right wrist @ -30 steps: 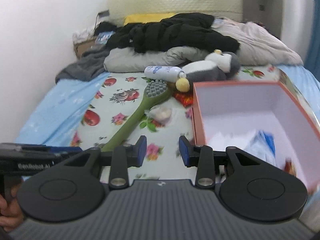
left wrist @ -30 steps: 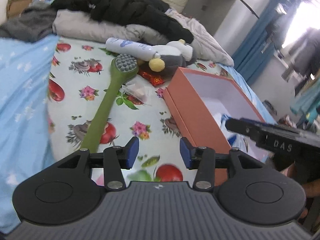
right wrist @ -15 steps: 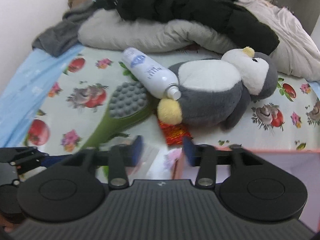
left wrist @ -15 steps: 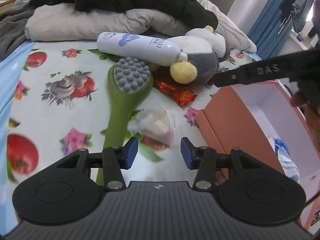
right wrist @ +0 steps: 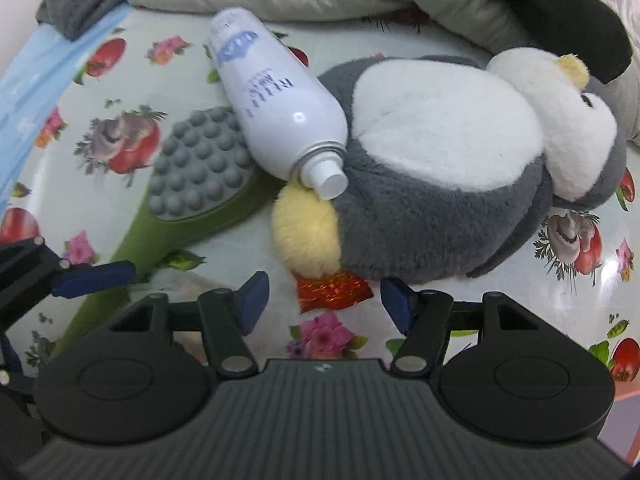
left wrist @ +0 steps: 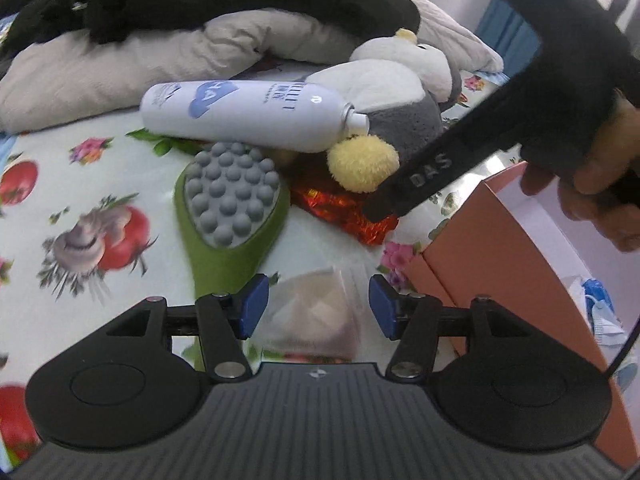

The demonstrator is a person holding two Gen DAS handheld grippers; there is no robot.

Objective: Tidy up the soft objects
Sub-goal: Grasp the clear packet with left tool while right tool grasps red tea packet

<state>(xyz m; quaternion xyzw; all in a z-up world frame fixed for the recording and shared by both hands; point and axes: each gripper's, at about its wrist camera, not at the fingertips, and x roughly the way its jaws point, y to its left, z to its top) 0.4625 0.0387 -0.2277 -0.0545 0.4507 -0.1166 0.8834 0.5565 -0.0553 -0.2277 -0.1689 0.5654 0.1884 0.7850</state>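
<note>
A grey and white plush penguin point(right wrist: 440, 168) lies on the fruit-print sheet, also in the left wrist view point(left wrist: 400, 92). My right gripper point(right wrist: 324, 300) is open, its jaws just short of the penguin's yellow foot point(right wrist: 308, 240) and over a red foil wrapper point(right wrist: 332, 288). My left gripper point(left wrist: 314, 306) is open, its jaws on either side of a clear bag with a pale soft lump point(left wrist: 316, 312). An orange box point(left wrist: 500, 240) with a white inside stands to the right.
A white spray bottle point(right wrist: 276, 104) leans on the penguin. A green massage brush point(left wrist: 232, 216) lies to the left. Pillows and black clothes point(left wrist: 200, 8) pile up behind. The right gripper's body point(left wrist: 460, 152) crosses the left wrist view.
Both grippers have moved forward and down. The right one has closed in on the penguin and wrapper. The left one has come around the clear bag. Both jaws have spread wider.
</note>
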